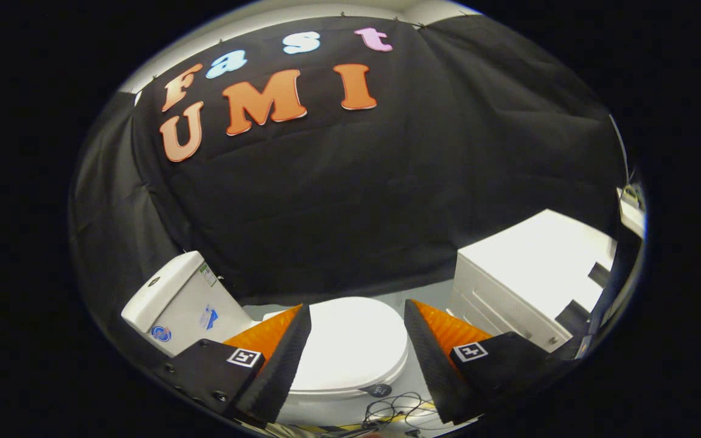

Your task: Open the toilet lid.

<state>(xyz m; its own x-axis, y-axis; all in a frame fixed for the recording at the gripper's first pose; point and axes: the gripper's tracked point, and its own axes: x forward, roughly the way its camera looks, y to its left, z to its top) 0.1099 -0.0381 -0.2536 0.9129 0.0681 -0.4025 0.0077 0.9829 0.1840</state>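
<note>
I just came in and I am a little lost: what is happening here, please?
A person is holding a two-finger tool above a white toilet. Its fingers are open and touch nothing. The white oval toilet lid is down, closed, and it shows between and beyond the fingers. The white tank stands behind the lid, a white cabinet stands beside the toilet, and a thin black cable lies on the floor.
</note>
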